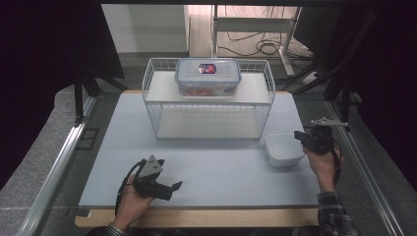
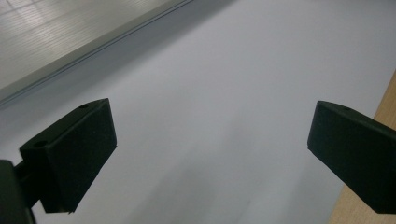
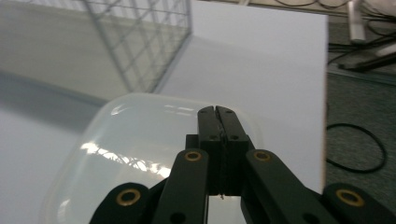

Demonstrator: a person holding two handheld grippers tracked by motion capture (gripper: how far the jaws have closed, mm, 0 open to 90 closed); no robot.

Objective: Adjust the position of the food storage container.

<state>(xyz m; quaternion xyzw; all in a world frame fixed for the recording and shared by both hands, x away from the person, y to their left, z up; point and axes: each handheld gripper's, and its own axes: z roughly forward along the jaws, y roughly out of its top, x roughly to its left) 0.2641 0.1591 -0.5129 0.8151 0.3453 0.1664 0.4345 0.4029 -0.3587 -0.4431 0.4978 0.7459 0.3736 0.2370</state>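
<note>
A translucent white tub (image 1: 282,150) with no lid sits on the white mat at the right. My right gripper (image 1: 298,135) is at the tub's far right corner. In the right gripper view the tub (image 3: 135,154) lies under my right gripper (image 3: 217,112). Its jaws are pressed together and nothing shows between them. My left gripper (image 1: 169,177) is low over the mat near the front edge. In its own view my left gripper (image 2: 210,140) is open wide with only bare mat between the jaws.
A white wire rack (image 1: 209,101) with two shelves stands at the back middle of the mat (image 1: 216,167). A clear lidded box (image 1: 207,76) rests on its top shelf. Metal rails run along both table sides, and cables lie on the floor behind.
</note>
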